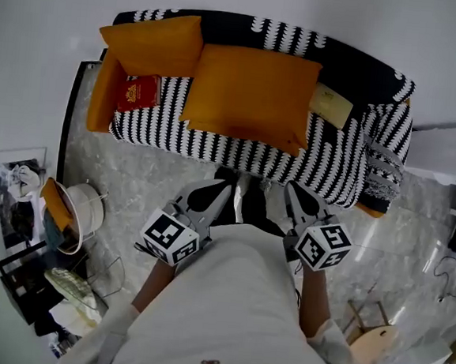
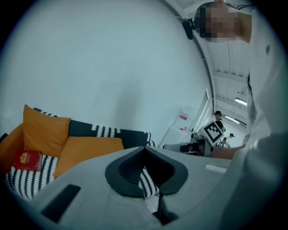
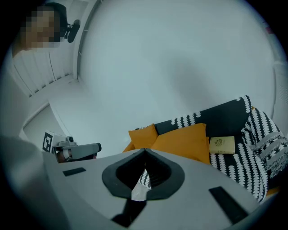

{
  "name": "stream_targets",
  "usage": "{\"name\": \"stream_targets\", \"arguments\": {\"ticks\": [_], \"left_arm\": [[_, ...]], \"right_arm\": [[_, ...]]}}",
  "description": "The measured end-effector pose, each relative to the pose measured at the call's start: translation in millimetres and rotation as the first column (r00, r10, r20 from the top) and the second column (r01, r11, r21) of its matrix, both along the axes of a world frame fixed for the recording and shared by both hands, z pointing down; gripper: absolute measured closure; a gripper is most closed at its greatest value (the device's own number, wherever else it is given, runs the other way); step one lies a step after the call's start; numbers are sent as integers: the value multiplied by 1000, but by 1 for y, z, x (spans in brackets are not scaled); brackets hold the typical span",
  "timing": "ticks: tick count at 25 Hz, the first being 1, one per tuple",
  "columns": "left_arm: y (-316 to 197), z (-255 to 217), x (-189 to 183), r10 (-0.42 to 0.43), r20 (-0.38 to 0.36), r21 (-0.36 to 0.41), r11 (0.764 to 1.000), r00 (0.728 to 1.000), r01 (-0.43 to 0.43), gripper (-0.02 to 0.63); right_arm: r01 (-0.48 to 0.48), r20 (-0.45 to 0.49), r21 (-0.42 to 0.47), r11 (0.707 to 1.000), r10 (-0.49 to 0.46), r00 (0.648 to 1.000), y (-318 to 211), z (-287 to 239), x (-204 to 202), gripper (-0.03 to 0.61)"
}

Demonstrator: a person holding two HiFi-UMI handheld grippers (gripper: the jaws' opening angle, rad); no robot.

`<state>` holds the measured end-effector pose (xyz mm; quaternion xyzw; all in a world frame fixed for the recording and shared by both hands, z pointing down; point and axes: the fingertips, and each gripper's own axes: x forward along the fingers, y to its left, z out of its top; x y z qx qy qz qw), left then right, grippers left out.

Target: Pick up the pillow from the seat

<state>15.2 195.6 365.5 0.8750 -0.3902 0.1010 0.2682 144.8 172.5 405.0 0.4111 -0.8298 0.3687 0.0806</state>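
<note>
A large orange pillow (image 1: 251, 96) lies on the middle of the seat of a black-and-white patterned sofa (image 1: 215, 144); it also shows as the pillow (image 2: 87, 152) and the pillow (image 3: 184, 141) in the two gripper views. My left gripper (image 1: 219, 191) and right gripper (image 1: 294, 192) hover side by side over the floor just in front of the sofa, short of the pillow. Both are shut with nothing between the jaws. In their own views the left gripper (image 2: 145, 149) and the right gripper (image 3: 145, 152) point toward the sofa.
A second orange pillow (image 1: 153, 42) leans at the sofa's back left. A red book (image 1: 138, 92) lies left of the big pillow, a cream book (image 1: 332, 103) right of it. A white basket (image 1: 78, 212) stands on the floor at left, a wooden stool (image 1: 373, 340) at right.
</note>
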Motion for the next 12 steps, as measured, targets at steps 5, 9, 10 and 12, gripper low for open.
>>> {"name": "stream_targets", "arguments": {"ticks": [5,9,10,12], "left_arm": [[-19,4,-16,-5,-5,-16,1000,1000,5,603],[-48,5,-31,9,-13,-18,1000,1000,-9,603],[-56,6,-35,14,-13,-19,1000,1000,-14,603],[-72,9,-42,29,-12,-22,999,1000,-29,603]], "right_arm": [[-8,-11,-9,1000,8,1000,-16,-2,-14,572],[-40,-22,-17,999,40,999,-36,-4,-22,572],[-48,-29,-15,999,47,998,-42,-4,-24,572],[-71,-46,-12,997,70,996,-56,-4,-26,572]]}}
